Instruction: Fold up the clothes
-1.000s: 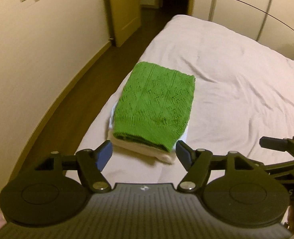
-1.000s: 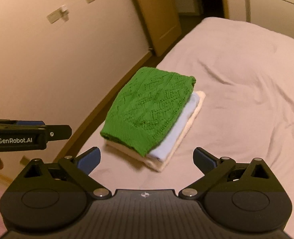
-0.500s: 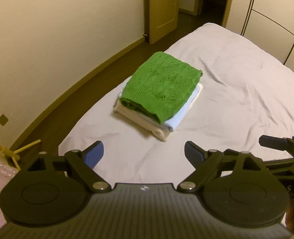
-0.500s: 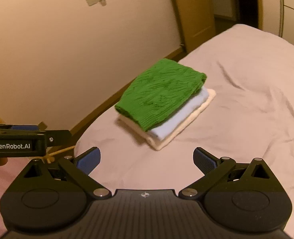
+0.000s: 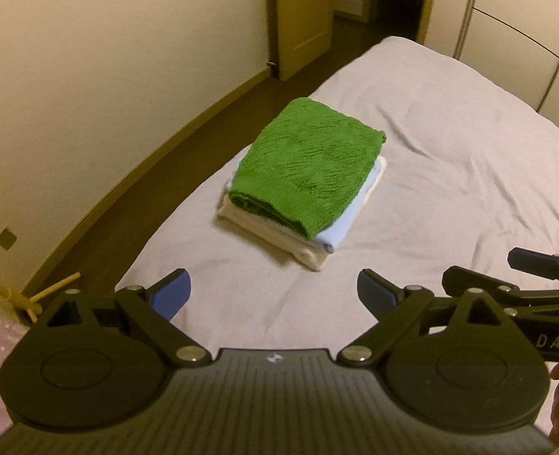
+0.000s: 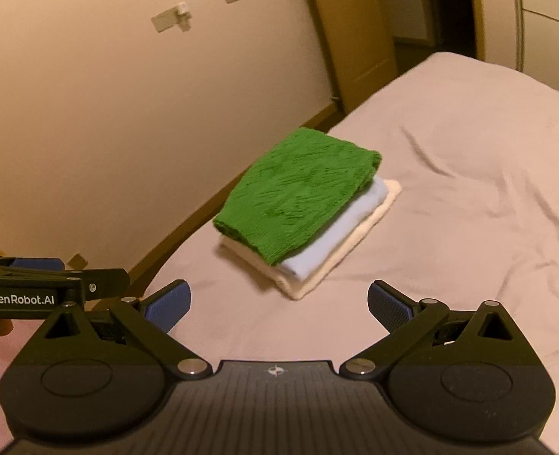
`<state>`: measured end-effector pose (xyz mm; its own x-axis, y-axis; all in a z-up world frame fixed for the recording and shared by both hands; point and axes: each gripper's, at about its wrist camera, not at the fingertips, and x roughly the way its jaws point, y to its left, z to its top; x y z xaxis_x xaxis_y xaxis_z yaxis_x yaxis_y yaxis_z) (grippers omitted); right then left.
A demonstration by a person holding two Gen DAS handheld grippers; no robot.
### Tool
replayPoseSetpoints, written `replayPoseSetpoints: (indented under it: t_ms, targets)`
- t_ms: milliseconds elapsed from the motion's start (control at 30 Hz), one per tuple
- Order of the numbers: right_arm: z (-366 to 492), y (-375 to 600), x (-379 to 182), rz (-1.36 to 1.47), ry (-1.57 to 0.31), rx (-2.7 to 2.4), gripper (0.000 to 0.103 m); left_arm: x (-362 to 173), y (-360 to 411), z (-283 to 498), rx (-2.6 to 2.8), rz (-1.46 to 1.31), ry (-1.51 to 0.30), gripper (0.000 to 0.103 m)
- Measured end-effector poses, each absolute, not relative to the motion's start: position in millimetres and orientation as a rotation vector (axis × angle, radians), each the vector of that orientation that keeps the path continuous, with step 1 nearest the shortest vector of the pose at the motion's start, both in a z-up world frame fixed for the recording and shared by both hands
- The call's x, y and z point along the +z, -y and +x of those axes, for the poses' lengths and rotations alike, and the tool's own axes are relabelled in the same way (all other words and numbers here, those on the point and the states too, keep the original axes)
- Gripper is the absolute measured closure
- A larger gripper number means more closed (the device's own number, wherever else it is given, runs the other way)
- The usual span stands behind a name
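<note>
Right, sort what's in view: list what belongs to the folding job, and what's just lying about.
Part of the job:
- green knit on top of the pile
- pale blue garment under it
- cream garment at the bottom
- bed they lie on

Just about:
- door
- wall socket
- wooden stand by the wall

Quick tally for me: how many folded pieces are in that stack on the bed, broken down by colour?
Green knit: 1, on top
Light blue piece: 1, in the middle
Cream piece: 1, at the bottom
Total: 3 folded pieces in one stack on the bed; no hand-held gripper touches them.
</note>
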<state>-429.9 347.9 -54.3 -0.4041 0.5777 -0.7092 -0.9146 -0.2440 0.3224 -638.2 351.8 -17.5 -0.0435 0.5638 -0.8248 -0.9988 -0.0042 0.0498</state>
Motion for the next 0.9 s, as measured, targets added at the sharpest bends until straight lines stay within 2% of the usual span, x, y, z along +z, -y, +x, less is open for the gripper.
replayPoseSetpoints:
  t_ms: [300, 500, 900]
  targets:
    - [-438, -366, -68, -0.580, -0.895, 1.736, 0.000, -45, -385, -653, 1.427, -0.765, -0.834, 0.004]
    - [-437, -381, -64, -0.589, -0.824, 1.755, 0.000, -47, -388, -655, 1.465, -0.760, -0.836, 0.001]
    - [-420, -388, -55, -0.731, -0.460, 1.790, 0.000, -35, -362, -608, 1.615, -0.735, -0.816, 0.001]
